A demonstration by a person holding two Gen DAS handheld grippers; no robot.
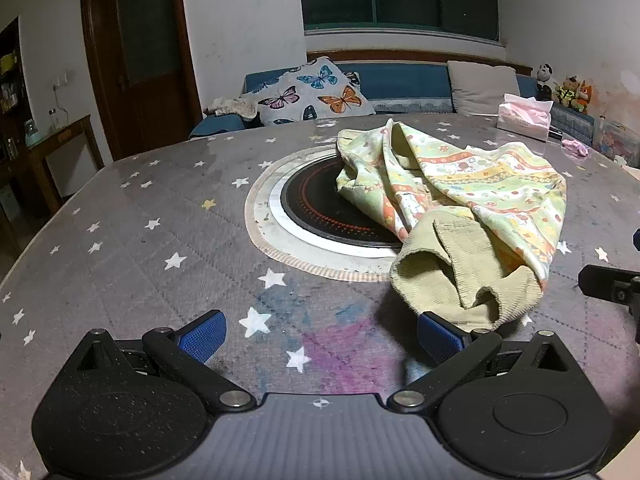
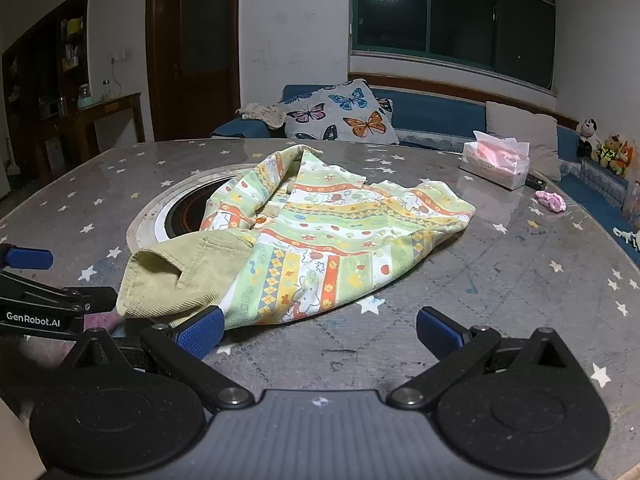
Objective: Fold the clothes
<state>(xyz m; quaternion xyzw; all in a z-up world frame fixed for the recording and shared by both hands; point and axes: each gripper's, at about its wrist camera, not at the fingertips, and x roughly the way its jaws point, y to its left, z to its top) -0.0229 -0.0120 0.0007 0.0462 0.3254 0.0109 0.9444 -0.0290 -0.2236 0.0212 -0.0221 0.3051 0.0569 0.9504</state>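
A round surface [image 1: 120, 248] covered in a grey, star-printed cloth fills a dim living room at night. Nearest the cameras, the left gripper [image 1: 320, 334] hangs over a pink-and-blue patch of the cloth, its blue-padded fingers [image 1: 202, 336] spread wide with nothing between them. The right gripper [image 2: 318, 330] is likewise wide apart and empty, its left finger [image 2: 200, 332] just at the near edge of the garment [image 2: 320, 232].

That garment, a crumpled child's piece in pale green, yellow and orange cartoon stripes with a ribbed olive cuff [image 1: 452, 276], lies unfolded in a heap near the middle of the surface, partly draped over a black induction hob [image 1: 316, 204] set in a white ring.

Beyond it, toward the far edge, stand a pink tissue pack [image 2: 496, 162] and a small pink crumpled item [image 2: 551, 201]. Behind the surface runs a blue sofa [image 1: 400, 80] with a butterfly cushion [image 1: 312, 94], a grey cushion [image 1: 484, 86] and plush toys [image 2: 606, 148]; a dark wooden door [image 1: 136, 52] and a window [image 2: 452, 16] reflecting a ceiling lamp close the scene.
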